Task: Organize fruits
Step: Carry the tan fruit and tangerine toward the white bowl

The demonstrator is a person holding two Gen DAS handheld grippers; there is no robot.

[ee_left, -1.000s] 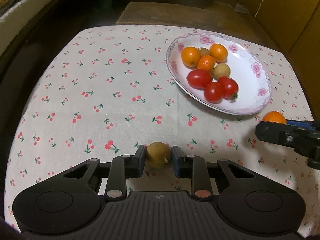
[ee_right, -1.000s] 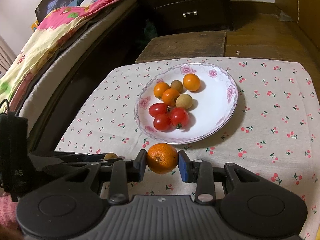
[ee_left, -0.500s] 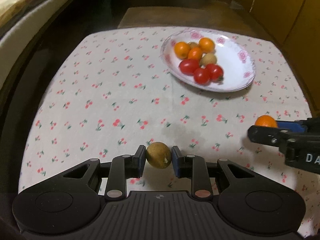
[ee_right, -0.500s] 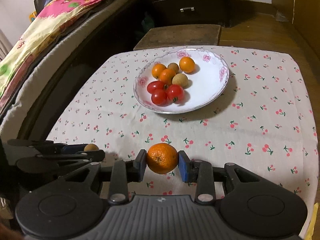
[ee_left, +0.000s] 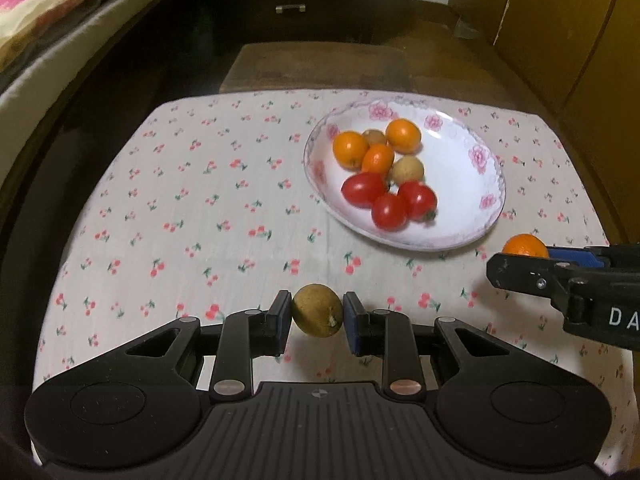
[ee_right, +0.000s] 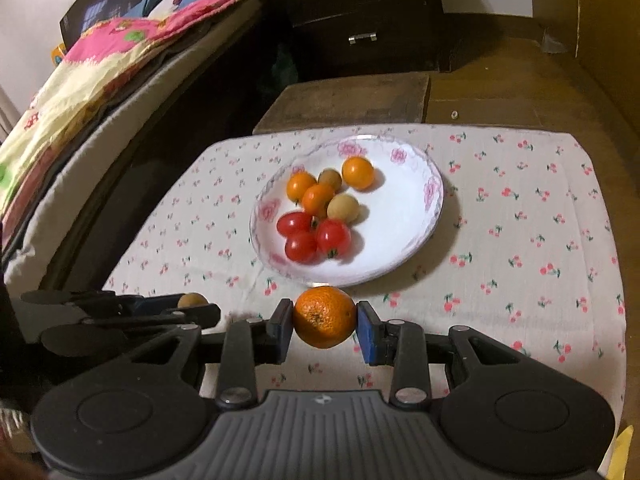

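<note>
Left wrist view shows your left hand-held gripper squeezing a brown fruit above the table. Your right hand-held gripper squeezes an orange. Carry each over a bare spot of the plate, go low, then let go gently. Inside it lie three oranges, three tomatoes, two brown fruits.

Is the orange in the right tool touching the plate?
Apart. The left wrist view shows the orange clamped in the right tool, with tablecloth between it and the plate.
</note>
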